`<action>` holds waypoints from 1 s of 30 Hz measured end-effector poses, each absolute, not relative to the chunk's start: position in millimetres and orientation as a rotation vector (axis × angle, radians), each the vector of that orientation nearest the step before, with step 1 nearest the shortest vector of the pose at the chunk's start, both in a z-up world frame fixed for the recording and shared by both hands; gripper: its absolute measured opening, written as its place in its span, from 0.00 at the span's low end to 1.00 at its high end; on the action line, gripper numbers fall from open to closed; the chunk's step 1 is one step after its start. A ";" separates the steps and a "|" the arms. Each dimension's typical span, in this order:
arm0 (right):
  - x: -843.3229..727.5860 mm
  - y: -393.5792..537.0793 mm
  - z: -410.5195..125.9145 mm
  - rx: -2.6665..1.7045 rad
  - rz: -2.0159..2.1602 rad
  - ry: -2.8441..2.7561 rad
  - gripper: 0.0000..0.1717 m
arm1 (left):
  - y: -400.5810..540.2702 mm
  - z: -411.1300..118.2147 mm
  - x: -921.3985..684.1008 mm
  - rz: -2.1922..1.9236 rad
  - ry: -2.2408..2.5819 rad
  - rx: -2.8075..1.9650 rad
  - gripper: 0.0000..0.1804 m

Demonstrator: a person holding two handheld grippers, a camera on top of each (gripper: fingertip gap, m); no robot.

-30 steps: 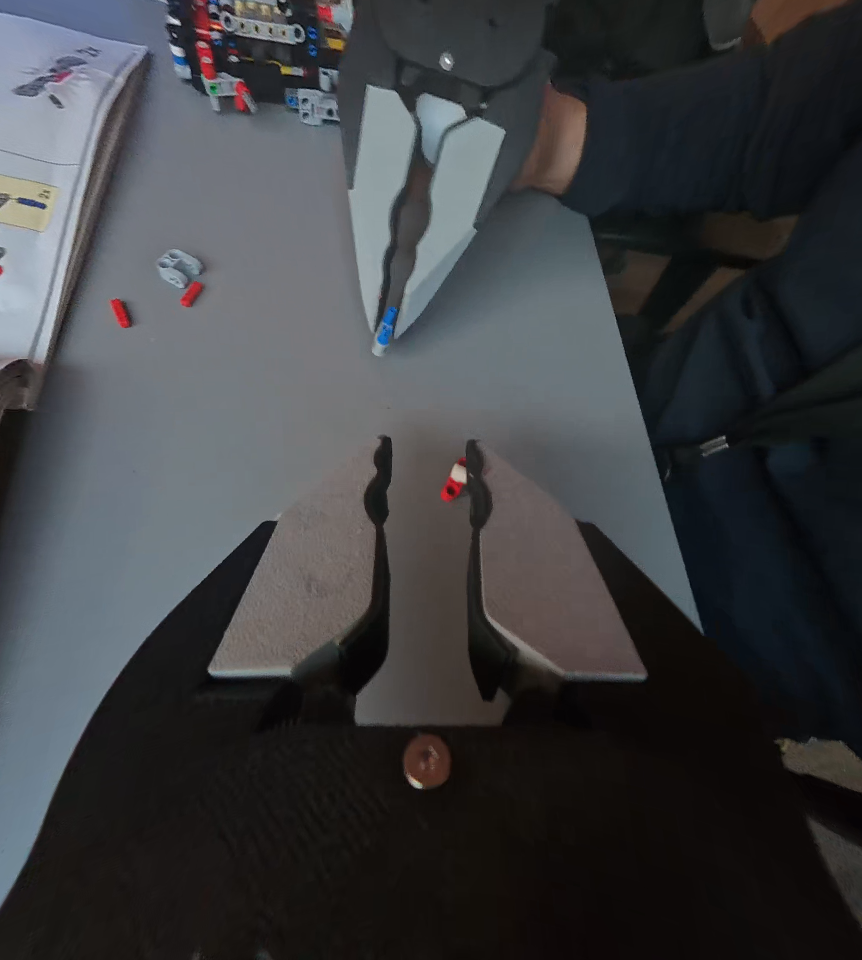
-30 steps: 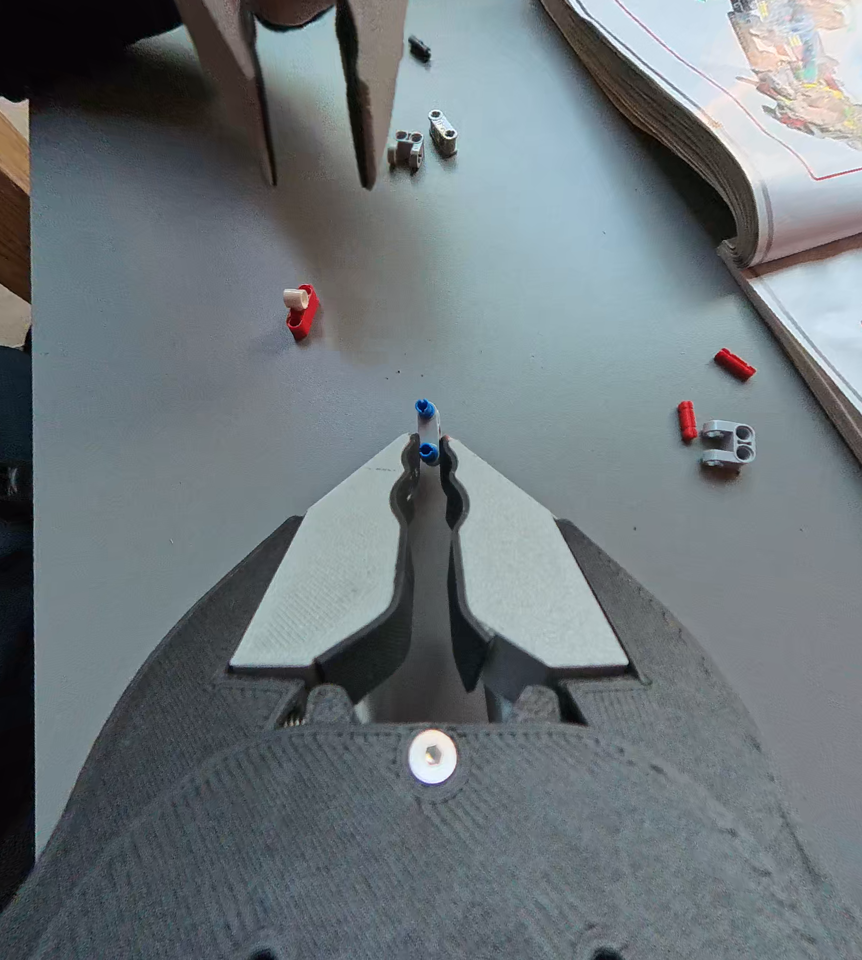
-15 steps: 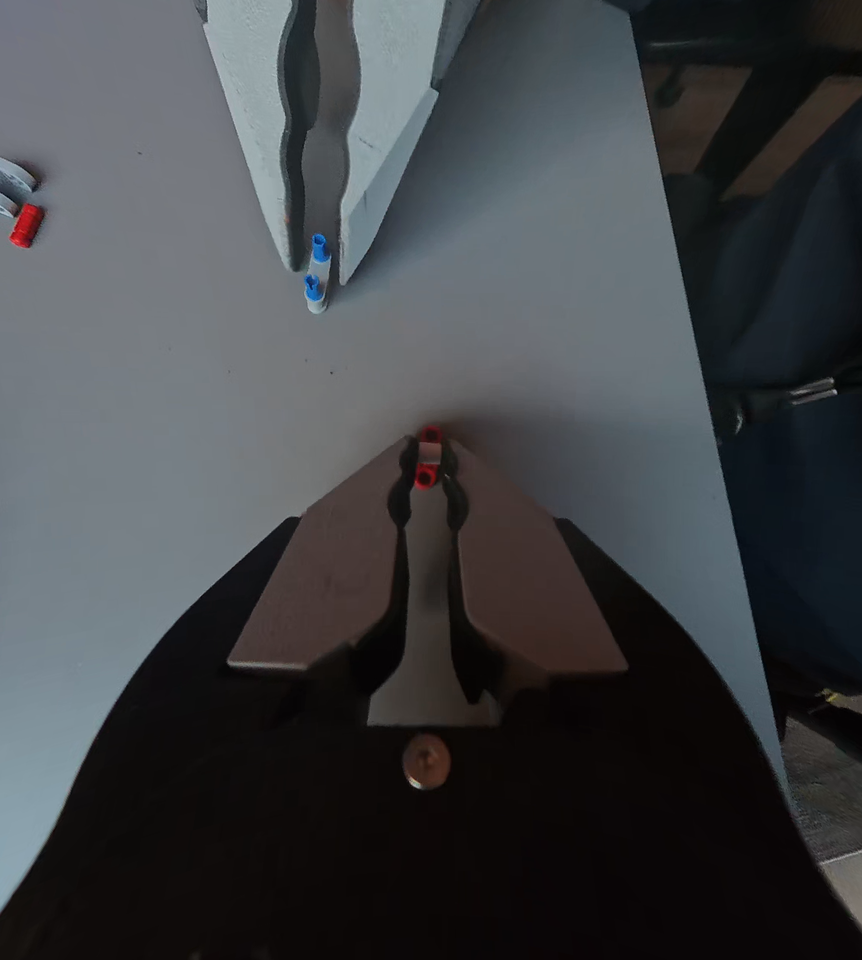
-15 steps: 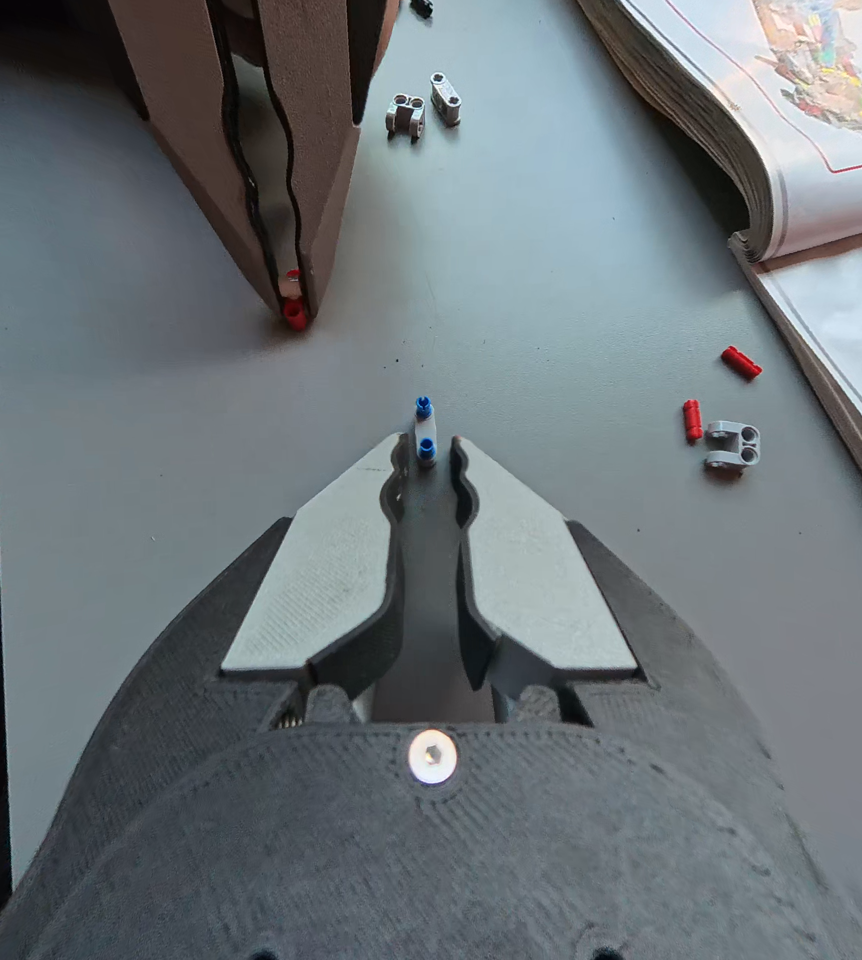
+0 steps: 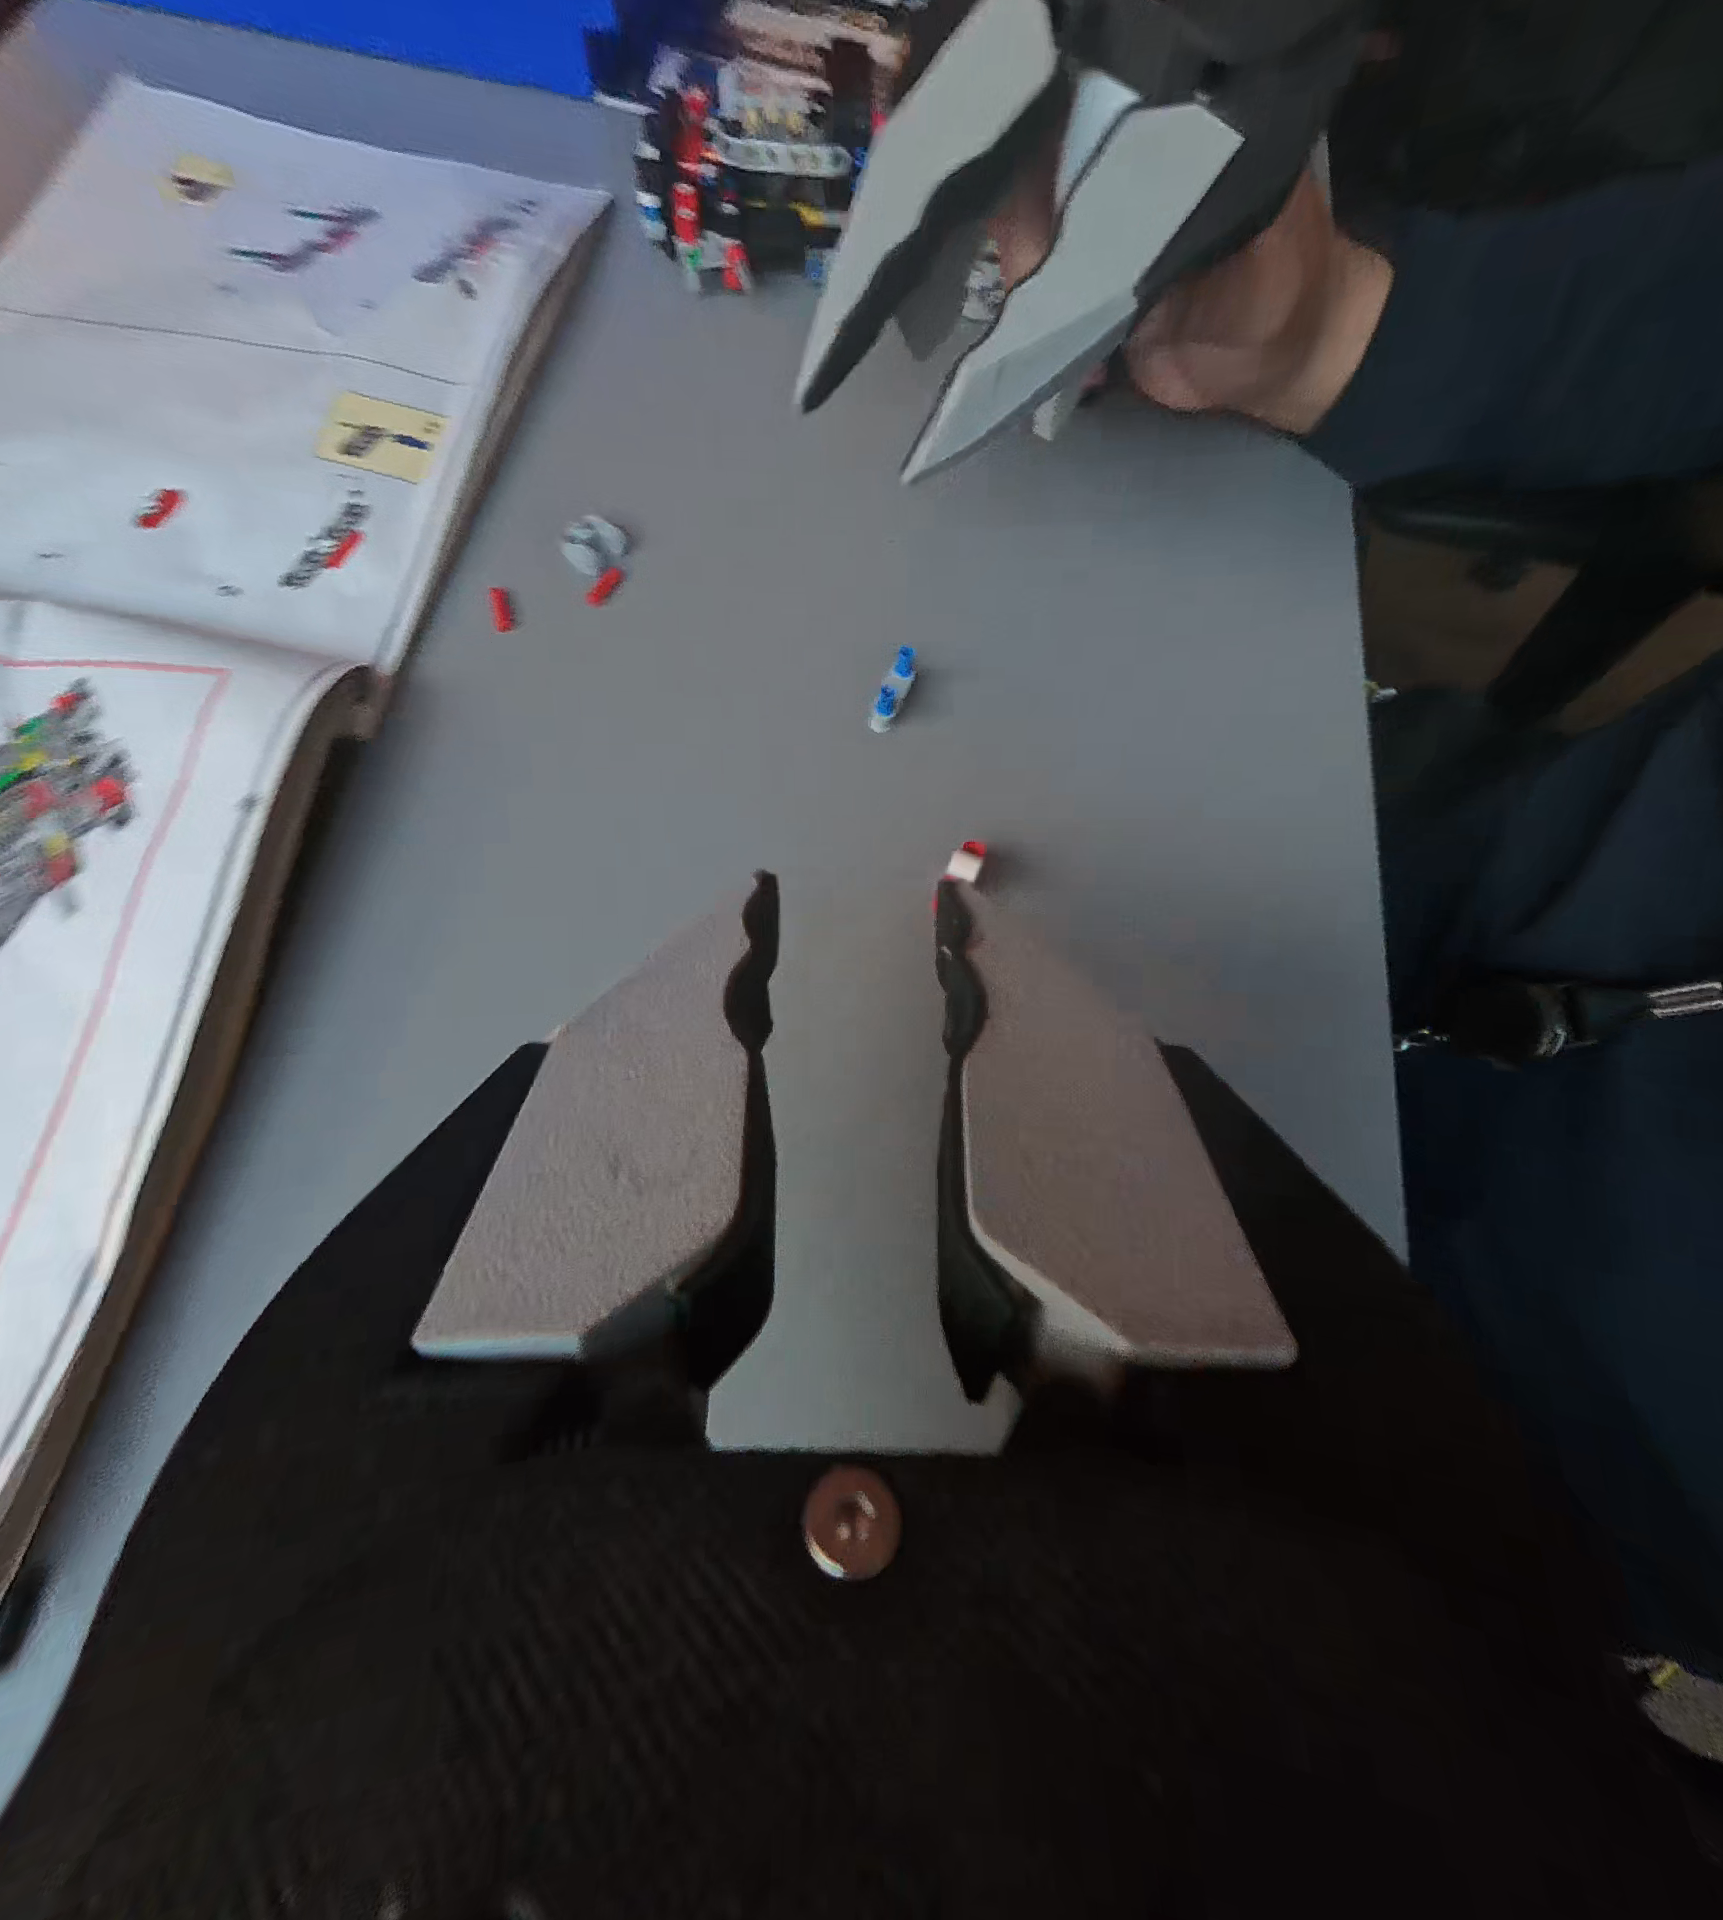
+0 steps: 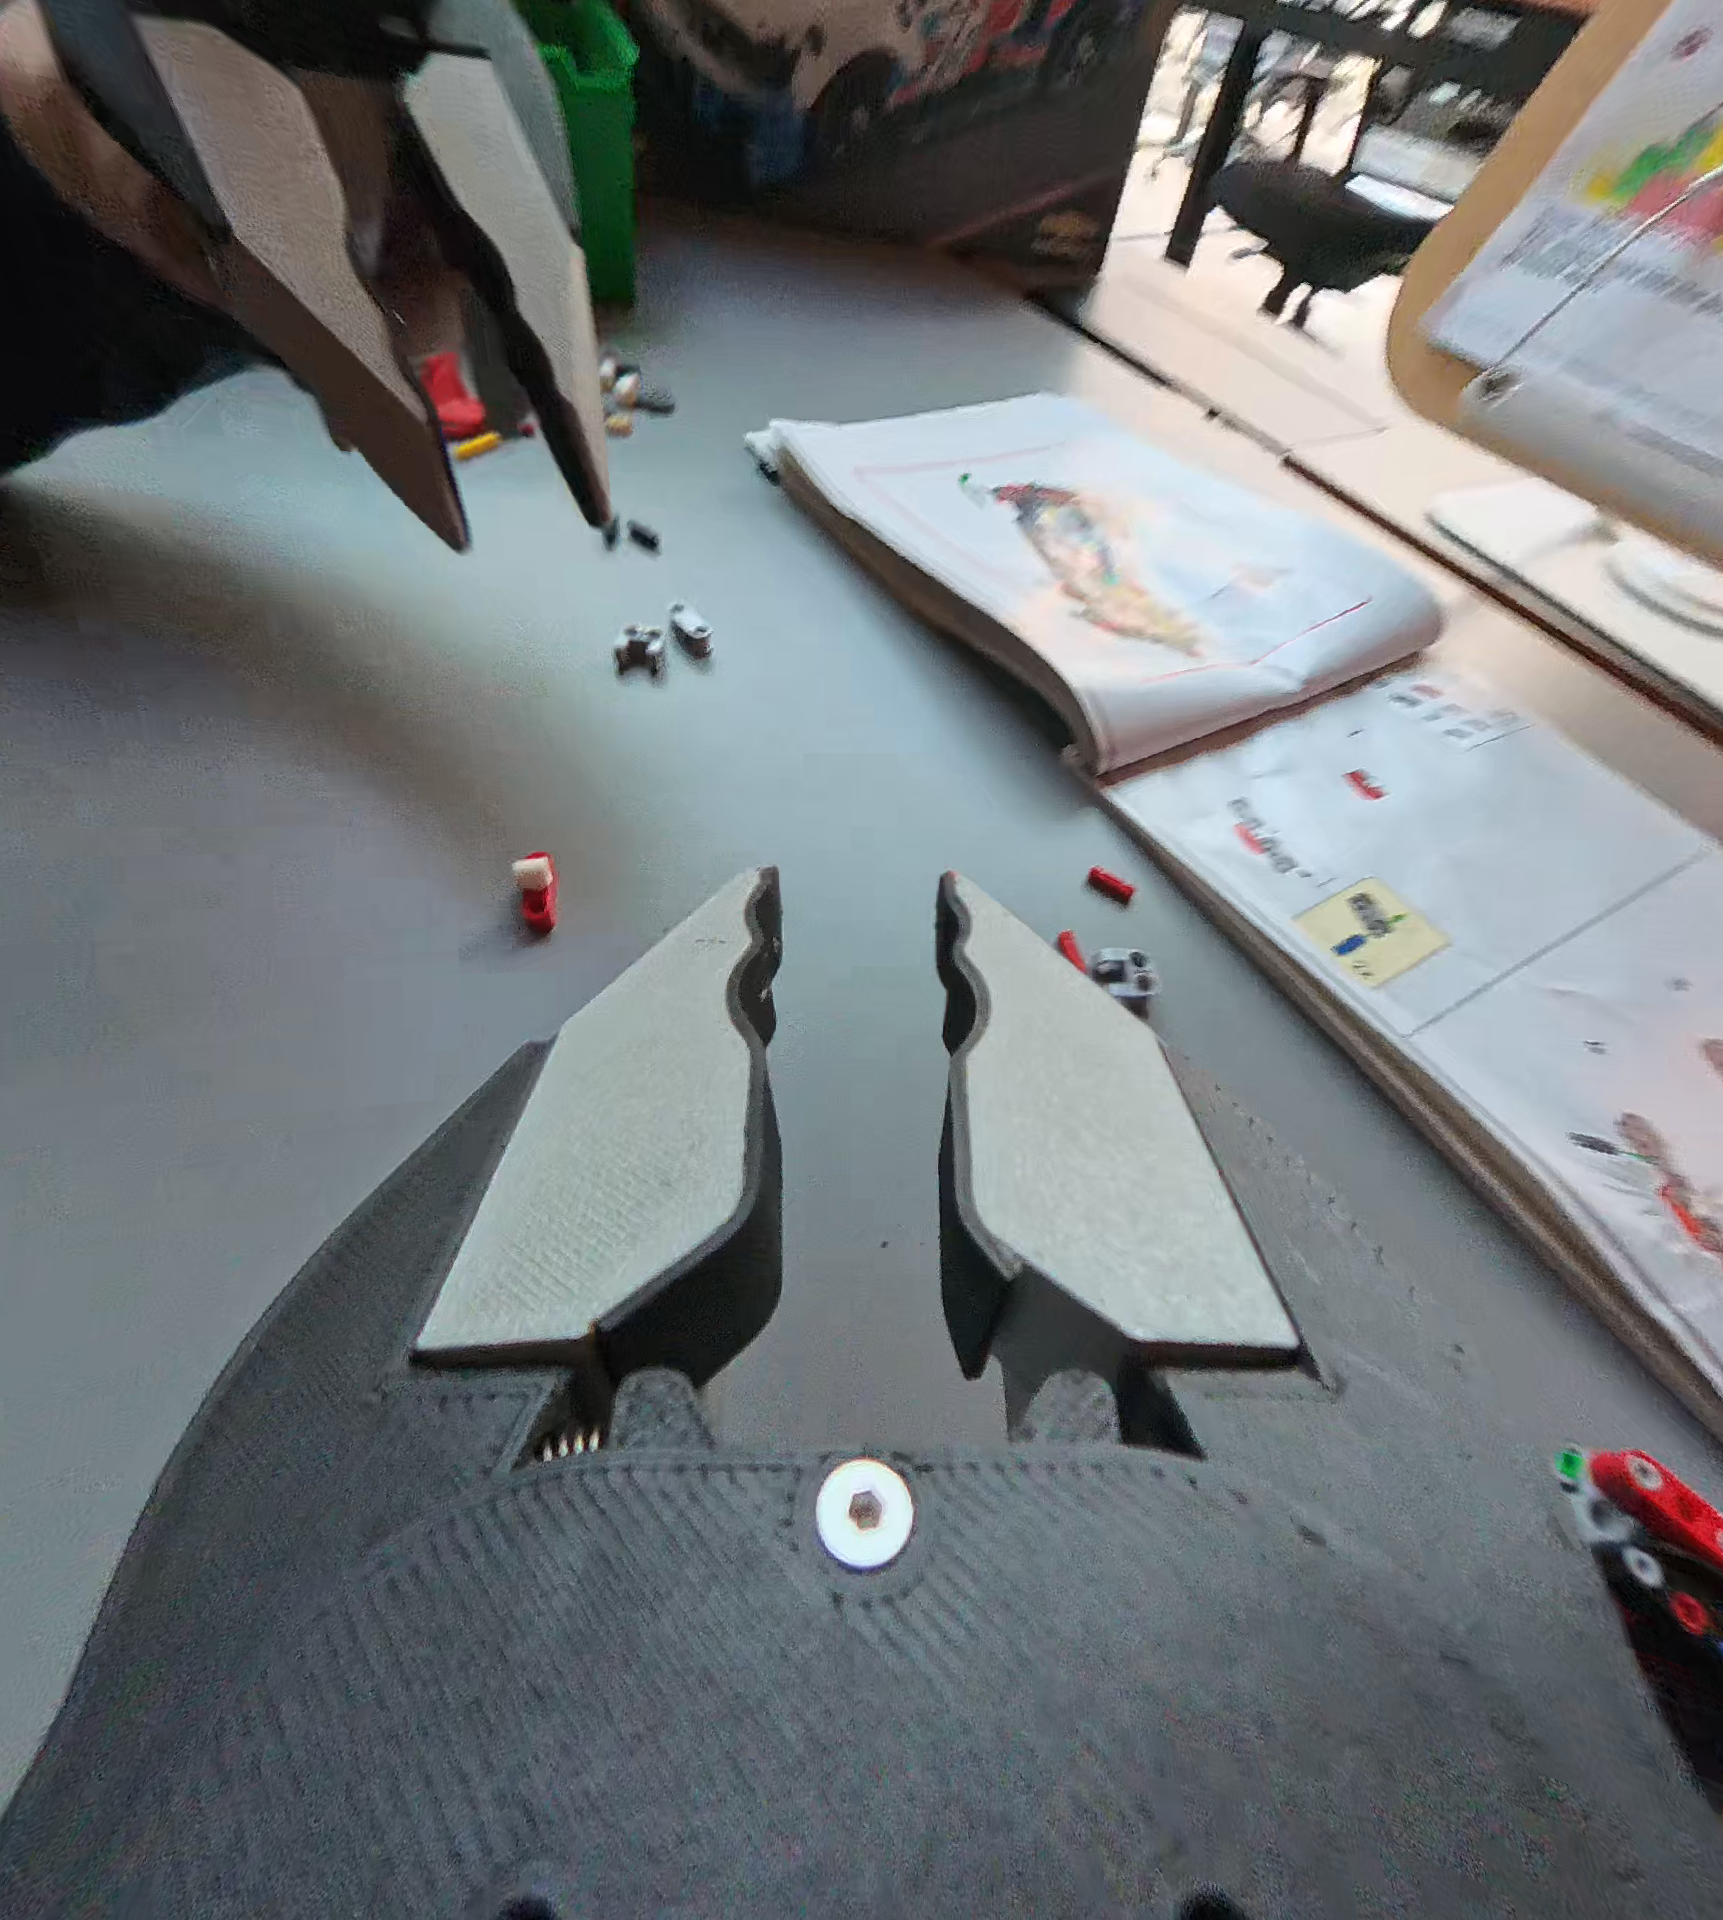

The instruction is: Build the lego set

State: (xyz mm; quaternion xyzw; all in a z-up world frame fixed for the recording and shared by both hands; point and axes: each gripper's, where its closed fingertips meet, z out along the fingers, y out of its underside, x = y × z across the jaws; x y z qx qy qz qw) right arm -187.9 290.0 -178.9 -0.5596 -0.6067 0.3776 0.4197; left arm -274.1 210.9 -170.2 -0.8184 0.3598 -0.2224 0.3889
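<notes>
Both my grippers, left (image 5: 852, 899) and right (image 6: 857, 899), are released (nothing between); a red piece (image 5: 966, 862) lies at one o'clock of the left.

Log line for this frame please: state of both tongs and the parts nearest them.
left tongs: open, empty | right tongs: open, empty | red-and-white piece: on table by left tip | blue-pinned grey piece: on table, apart
</notes>
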 end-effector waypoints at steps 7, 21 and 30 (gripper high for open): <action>-179.2 316.5 -158.9 -1.382 0.813 -1.309 0.15 | 164.7 -155.6 -331.6 -0.458 0.596 -2.064 0.15; -184.6 318.3 -173.4 -1.432 0.776 -1.342 0.14 | 146.9 -203.8 -365.7 -0.314 0.443 -2.218 0.13; -187.4 315.2 -176.2 -1.435 0.810 -1.361 0.13 | 175.5 -209.2 -368.6 -0.293 0.465 -2.241 0.09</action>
